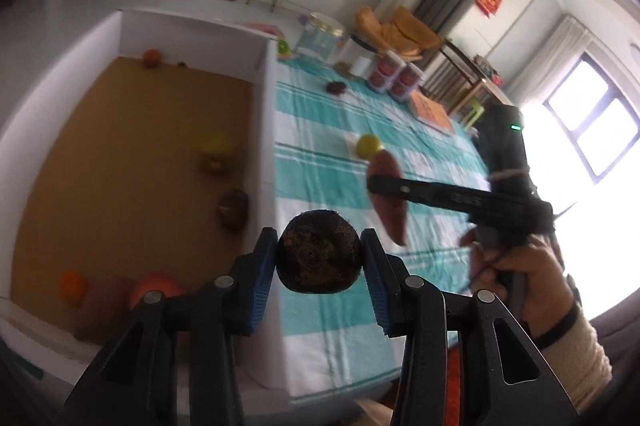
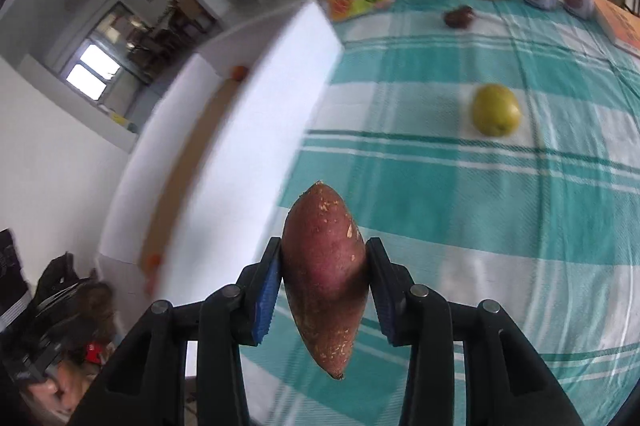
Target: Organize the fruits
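A round fruit (image 1: 319, 252) sits between the left tongs (image 1: 320, 258) just right of the box (image 1: 264, 130) wall, a sweet potato (image 2: 325, 282) stands upright between the right tongs (image 2: 325, 288), and an apple (image 2: 496, 110) lies on the tablecloth (image 2: 480, 194) ahead, a smaller fruit (image 2: 458, 16) behind it.

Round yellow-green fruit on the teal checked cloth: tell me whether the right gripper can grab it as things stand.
Probably not yet. The right gripper is already shut on a reddish-brown sweet potato, so its fingers are full. The round yellow-green fruit itself lies open on the cloth.
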Demonstrator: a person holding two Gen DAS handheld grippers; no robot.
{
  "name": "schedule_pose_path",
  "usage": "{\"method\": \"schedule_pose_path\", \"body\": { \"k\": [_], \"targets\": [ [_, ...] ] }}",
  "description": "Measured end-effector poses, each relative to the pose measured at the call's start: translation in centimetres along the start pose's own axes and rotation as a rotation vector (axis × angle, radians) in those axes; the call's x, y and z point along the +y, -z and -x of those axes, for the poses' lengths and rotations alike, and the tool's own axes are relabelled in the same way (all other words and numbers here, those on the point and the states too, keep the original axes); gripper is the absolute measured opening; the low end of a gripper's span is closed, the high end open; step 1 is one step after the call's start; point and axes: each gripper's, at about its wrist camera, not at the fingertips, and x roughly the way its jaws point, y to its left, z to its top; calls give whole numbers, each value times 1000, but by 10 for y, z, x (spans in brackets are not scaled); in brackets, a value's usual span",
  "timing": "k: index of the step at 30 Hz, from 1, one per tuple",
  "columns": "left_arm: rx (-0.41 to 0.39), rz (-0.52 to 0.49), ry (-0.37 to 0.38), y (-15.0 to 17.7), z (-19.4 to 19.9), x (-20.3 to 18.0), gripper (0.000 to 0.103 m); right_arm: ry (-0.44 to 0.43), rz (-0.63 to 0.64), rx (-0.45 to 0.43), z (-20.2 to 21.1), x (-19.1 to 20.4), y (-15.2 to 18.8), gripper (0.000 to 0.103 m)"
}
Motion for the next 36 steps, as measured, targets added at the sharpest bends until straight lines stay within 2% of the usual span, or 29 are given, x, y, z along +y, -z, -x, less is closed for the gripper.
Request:
{"method": "schedule_pose_path", "body": {
  "k": [3, 5, 8, 11, 12, 13, 16, 17, 19, 21, 23, 26, 28, 32, 34, 36],
  "targets": [
    [-17, 61, -135, -12, -2, 43, 44, -108, 96, -23, -13, 70, -8, 42],
    [-6, 86, -214, -12, -8, 67, 44, -145, 144, 2, -37, 104, -7, 42],
    [25, 124, -283, -4, -20, 94, 44, -105, 197, 48, -77, 132, 0, 42],
    [64, 126, -349, 5, -30, 104, 45, -64, 198, 61, -105, 135, 7, 44],
    [61, 125, -368, 7, -31, 105, 50, -68, 197, 49, -107, 134, 8, 48],
    [55, 123, -380, 8, -30, 105, 61, -65, 197, 28, -104, 133, 8, 54],
    [2, 113, -404, 8, -22, 95, 77, -61, 183, -82, -71, 119, 4, 64],
    [-16, 104, -394, 6, -19, 90, 79, -55, 174, -125, -55, 109, 2, 67],
    [-56, 86, -354, 3, -14, 76, 80, -11, 155, -224, -23, 83, 4, 85],
    [-87, 44, -308, 0, -13, 52, 82, 90, 118, -324, 4, 48, 16, 98],
    [-112, -14, -273, -5, -15, 26, 83, 240, 66, -382, 20, 2, 34, 99],
    [-120, -104, -179, -1, -24, -19, 83, 504, -6, -379, 34, -70, 66, 99],
    [-83, -156, -105, 6, -36, -48, 85, 614, -75, -362, 46, -112, 92, 99],
    [63, -251, 20, 30, -80, -102, 86, 736, -204, -353, 70, -170, 132, 99],
    [116, -297, 32, 45, -108, -121, 86, 763, -247, -361, 76, -182, 145, 99],
    [145, -339, -5, 58, -136, -133, 86, 763, -287, -350, 78, -188, 152, 99]
  ]
}}
